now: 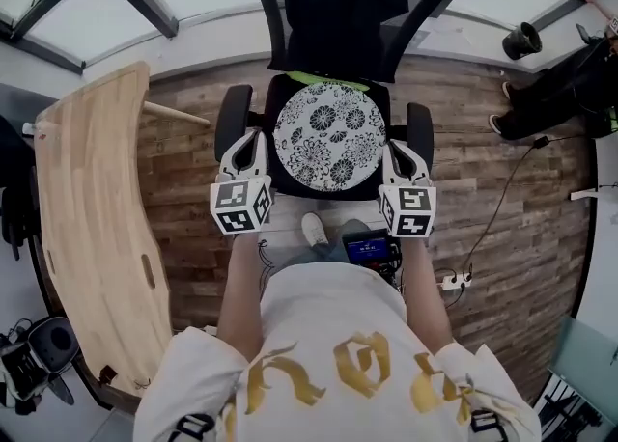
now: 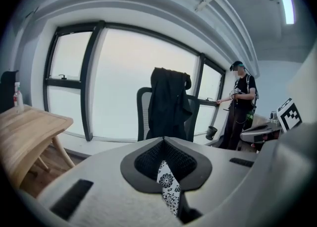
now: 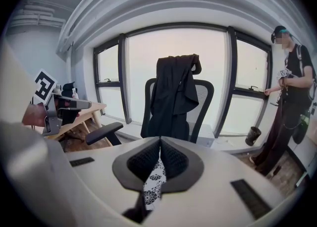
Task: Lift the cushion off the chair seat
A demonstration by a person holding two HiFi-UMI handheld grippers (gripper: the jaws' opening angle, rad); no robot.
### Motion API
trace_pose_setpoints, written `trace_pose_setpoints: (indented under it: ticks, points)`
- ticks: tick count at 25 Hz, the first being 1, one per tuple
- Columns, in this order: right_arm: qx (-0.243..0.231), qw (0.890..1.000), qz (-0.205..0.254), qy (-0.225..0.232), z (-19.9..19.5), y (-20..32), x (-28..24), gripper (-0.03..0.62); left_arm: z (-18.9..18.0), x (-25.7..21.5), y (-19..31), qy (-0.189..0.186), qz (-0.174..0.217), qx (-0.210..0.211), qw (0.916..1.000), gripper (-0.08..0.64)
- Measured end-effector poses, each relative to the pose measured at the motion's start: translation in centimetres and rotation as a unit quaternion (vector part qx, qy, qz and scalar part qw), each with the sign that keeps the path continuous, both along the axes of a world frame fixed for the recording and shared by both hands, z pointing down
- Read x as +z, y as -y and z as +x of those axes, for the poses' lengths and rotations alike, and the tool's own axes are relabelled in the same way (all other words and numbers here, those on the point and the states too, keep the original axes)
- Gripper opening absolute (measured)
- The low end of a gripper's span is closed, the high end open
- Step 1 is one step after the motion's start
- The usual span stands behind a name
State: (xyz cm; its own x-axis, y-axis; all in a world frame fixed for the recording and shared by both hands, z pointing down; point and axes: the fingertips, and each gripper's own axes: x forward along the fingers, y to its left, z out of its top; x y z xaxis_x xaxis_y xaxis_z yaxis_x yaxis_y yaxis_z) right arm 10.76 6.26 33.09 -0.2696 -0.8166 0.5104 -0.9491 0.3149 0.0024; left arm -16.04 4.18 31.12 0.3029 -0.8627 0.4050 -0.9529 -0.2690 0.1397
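From here I see a wooden tabletop (image 1: 92, 237) at left, a black jacket (image 1: 343, 1) hanging ahead, and a person (image 3: 292, 97) standing near a black pot (image 1: 521, 41) at right.

Shirt print (image 1: 338, 372): large gold blackletter-style characters on white fabric, creased; no word can be read with certainty.
Left marker cube (image 1: 240, 206): black-and-white square code patterns, no letters or digits.
Right marker cube (image 1: 408, 211): same kind of patterns.
Small screen (image 1: 370, 249): lit blue, too small to read.
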Motion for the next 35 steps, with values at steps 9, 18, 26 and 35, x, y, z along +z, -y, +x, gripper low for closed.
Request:
trace_pose_setpoints:
  ticks: [9, 18, 26, 35]
  points:
    - [0.009, 1.0, -0.014, 0.002, 0.8, 2.5, 1.5, 0.012, 1.8, 1.3, 2.9, 0.009, -0.012, 0.028, 0.9995, 0.011]
    - [0.003, 1.0, -0.014, 0.001, 1.3, 6.4, 2.8, 0.012, 1.1, 2.7, 5.9, 0.01, -0.019, 0.0, 0.9998, 0.011]
    - [-0.002, 0.999, -0.043, 0.007, 1.3, 8.6, 5.7, 0.012, 1.6, 5.2, 7.4, -0.002, -0.044, -0.003, 0.999, 0.011]
    - [-0.008, 0.996, -0.089, 0.006, 1.2, 9.8, 9.9, 0.014, 1.5, 9.3, 7.9, 0.002, -0.08, -0.009, 0.9967, 0.011]
